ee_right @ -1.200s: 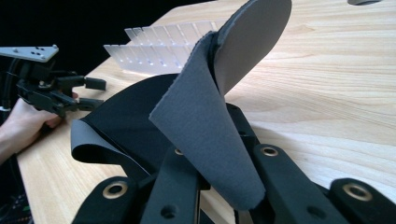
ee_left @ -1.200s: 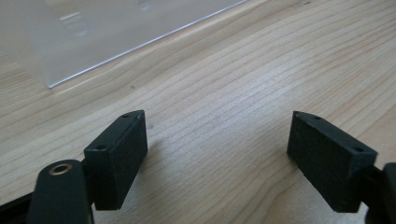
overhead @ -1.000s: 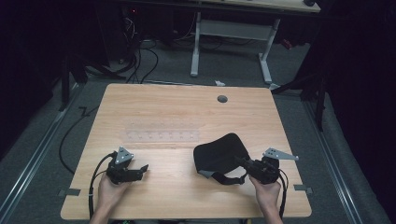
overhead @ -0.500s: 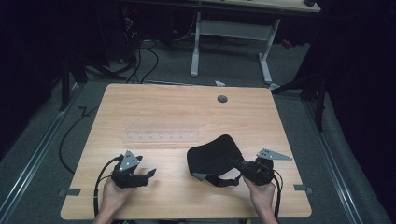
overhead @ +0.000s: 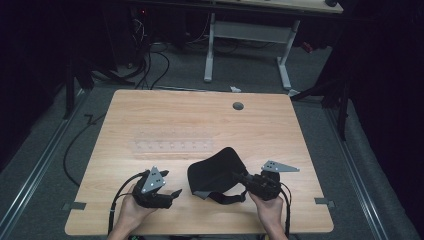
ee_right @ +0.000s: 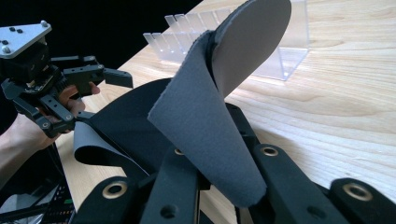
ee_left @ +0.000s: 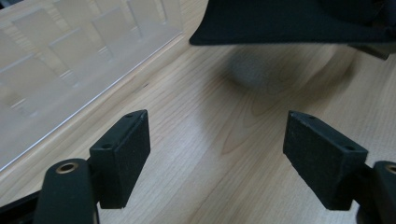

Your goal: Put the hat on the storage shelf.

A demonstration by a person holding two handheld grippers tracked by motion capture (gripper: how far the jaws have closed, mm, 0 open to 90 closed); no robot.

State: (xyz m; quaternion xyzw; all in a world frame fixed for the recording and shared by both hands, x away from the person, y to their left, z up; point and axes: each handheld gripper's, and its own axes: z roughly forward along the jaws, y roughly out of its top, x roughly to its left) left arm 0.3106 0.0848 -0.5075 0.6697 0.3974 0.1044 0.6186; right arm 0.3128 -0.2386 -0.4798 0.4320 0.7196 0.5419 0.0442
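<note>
- Dim room, wooden table (overhead: 210,120) on grey floor, second desk behind.
- Near edge: left gripper (overhead: 170,196) in the left hand (overhead: 131,214), jaws spread wide with nothing between them, just short of the fabric's left edge.
- Right gripper (overhead: 238,177) in the right hand (overhead: 269,210), jaws pinched tight on a fold of the black fabric piece (overhead: 215,172); grey underside curled up over the jaws.
- Fabric sat front-centre between both grippers, partly lifted off the wood.
- Farther: clear plastic divider rack (overhead: 172,146) mid-table, just behind the fabric.
- Round grommet hole (overhead: 238,106) near far edge.
</note>
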